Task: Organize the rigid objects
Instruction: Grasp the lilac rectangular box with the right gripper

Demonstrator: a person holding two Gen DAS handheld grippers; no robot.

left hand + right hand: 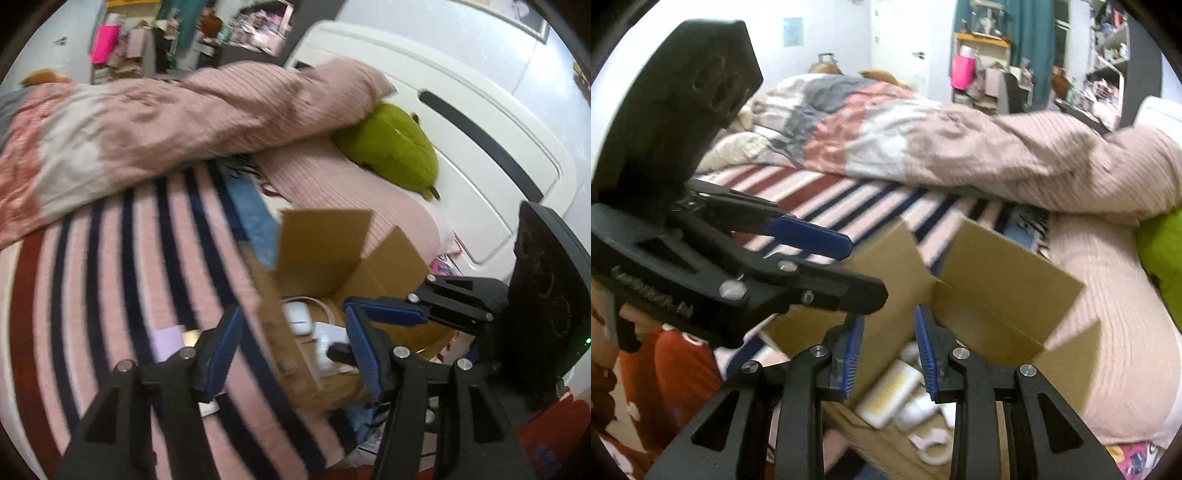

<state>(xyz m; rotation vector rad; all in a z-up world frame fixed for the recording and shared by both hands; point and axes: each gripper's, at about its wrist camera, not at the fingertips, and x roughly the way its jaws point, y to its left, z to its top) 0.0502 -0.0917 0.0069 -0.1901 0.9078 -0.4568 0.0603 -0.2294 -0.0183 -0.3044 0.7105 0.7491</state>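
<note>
An open cardboard box (325,243) sits on the striped bed, its flaps up; it also shows in the right wrist view (997,273). Inside lie white items: a small white case (297,317), a white adapter (325,343) and a white-and-yellow block (890,391). My left gripper (291,354) is open and empty, straddling the box's near wall. My right gripper (890,354) is open and empty just above the box; in the left wrist view it (388,314) reaches in from the right. A lilac card (168,341) lies on the bed left of the box.
A rumpled pink quilt (184,122) lies across the bed behind the box. A green plush (391,147) rests against the white headboard (461,103). The striped blanket (110,277) spreads to the left. Cluttered shelves (1108,66) stand at the far wall.
</note>
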